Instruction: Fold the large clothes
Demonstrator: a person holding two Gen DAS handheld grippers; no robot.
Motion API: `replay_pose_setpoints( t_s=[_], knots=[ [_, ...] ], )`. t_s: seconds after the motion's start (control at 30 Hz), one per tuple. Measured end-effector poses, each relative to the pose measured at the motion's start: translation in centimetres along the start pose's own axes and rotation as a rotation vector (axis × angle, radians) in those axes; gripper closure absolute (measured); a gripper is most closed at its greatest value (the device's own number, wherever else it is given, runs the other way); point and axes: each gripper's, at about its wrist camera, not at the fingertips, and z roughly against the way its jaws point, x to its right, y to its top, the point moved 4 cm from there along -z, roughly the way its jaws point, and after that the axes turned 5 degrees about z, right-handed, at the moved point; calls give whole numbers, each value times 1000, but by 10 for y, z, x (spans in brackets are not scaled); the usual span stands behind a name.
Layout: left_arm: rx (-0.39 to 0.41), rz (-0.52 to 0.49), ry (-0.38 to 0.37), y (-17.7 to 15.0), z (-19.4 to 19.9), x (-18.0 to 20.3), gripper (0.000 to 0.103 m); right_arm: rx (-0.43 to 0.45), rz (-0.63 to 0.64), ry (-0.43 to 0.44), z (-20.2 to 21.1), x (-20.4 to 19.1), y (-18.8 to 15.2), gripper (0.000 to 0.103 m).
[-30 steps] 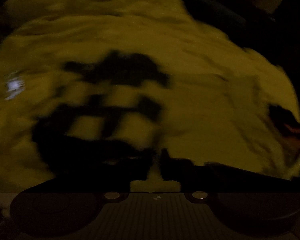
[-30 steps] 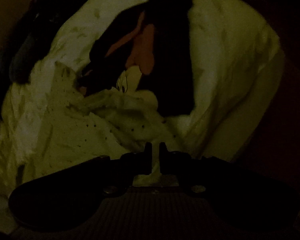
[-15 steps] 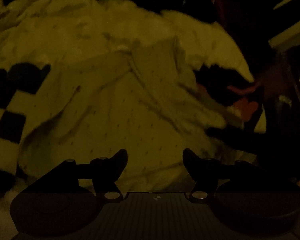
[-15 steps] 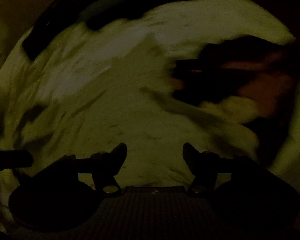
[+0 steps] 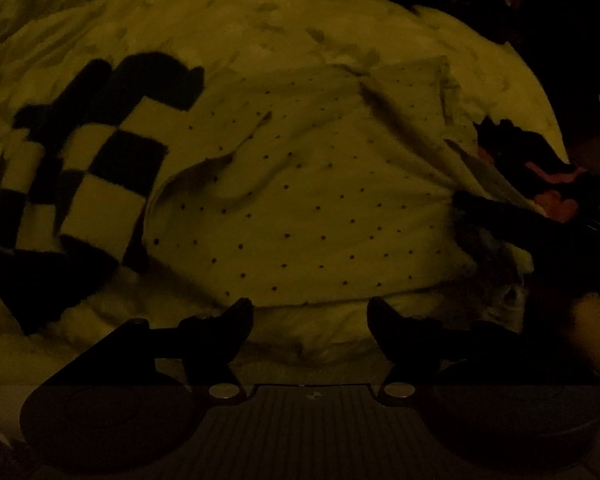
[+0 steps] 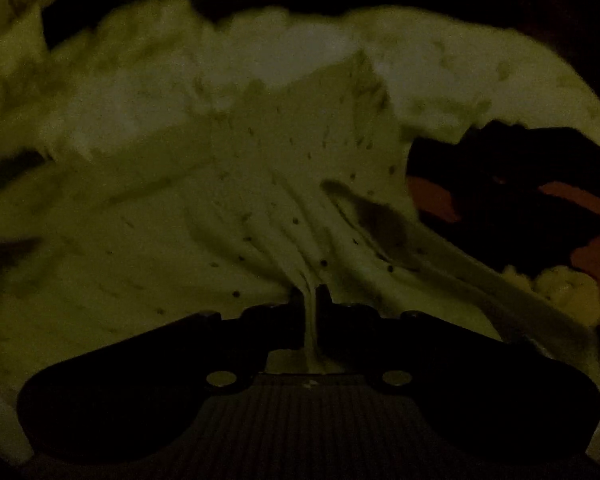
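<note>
The scene is very dim. A pale garment with small dark dots [image 5: 312, 200] lies spread on a light sheet. My left gripper [image 5: 310, 312] is open and empty just in front of the garment's near edge. My right gripper [image 6: 310, 296] is shut on a bunched fold of the dotted garment [image 6: 292, 184], with creases fanning out from the jaws. The right gripper also shows as a dark shape at the garment's right side in the left wrist view [image 5: 500, 216].
A black and pale checkered cloth [image 5: 80, 168] lies left of the garment. A dark garment with pink patches [image 6: 520, 192] lies to the right, also visible in the left wrist view [image 5: 540, 168]. The pale sheet [image 5: 260, 20] extends behind.
My left gripper opened and swung from the checkered cloth to face the dotted garment. My right gripper opened, moved onto the garment, and has now closed on a fold of it.
</note>
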Motion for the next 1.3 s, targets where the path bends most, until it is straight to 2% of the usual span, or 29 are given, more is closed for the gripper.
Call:
replay_pose_setpoints(
  t_s=[0.1, 0.23, 0.37, 0.47, 0.53, 0.6, 0.67, 0.73, 0.8, 0.9, 1.0, 1.03, 1.07, 1.1, 1.13, 1.17, 1.2, 1.23, 1.3],
  knots=[
    [-6, -7, -19, 4, -6, 5, 0, 49, -13, 80, 48, 1, -8, 98],
    [-3, -60, -43, 13, -15, 24, 0, 20, 15, 171, 93, 4, -29, 97],
    [-10, -123, -56, 19, -24, 39, 0, -108, 125, 258, 107, -8, -72, 97],
    [-34, -144, -67, 21, -34, 49, 0, -175, 49, 256, 103, -8, -93, 97],
    [-59, -172, -74, 19, -41, 56, 0, -158, 15, 252, 102, -7, -93, 97],
    [-75, -216, -70, 16, -45, 64, 0, -111, -1, 242, 105, -8, -84, 98],
    [-44, -238, -65, 14, -40, 70, 0, -75, -74, 267, 108, -3, -75, 98],
    [-22, -226, -66, 11, -35, 70, 0, -66, -170, 273, 106, 7, -65, 98],
    [-35, -211, -73, 7, -35, 69, 0, -56, -294, 265, 100, 22, -46, 98],
    [-45, -191, -33, 3, -36, 56, 0, 37, -407, 254, 92, 32, 7, 98],
    [-38, -140, -10, 2, -31, 40, 0, 238, -373, 319, 98, 1, 100, 98],
    [-35, -127, -7, 2, -29, 36, 0, 289, -353, 344, 103, -13, 122, 95],
    [-31, -111, 3, 2, -27, 32, 0, 344, -334, 374, 107, -30, 145, 86],
    [-28, -101, 13, 2, -26, 29, 0, 387, -317, 406, 109, -47, 163, 46],
    [-24, -93, 19, 3, -24, 26, 0, 405, -293, 454, 109, -66, 178, 25],
    [-18, -84, 24, 4, -23, 22, 0, 394, -259, 483, 104, -84, 186, 16],
    [-10, -75, 31, 5, -22, 19, 0, 385, -237, 474, 100, -94, 185, 30],
    [-4, -64, 33, 6, -22, 16, 0, 359, -201, 452, 95, -105, 180, 34],
    [-4, -44, 34, 5, -22, 8, 0, 298, -147, 420, 81, -115, 155, 28]
  ],
)
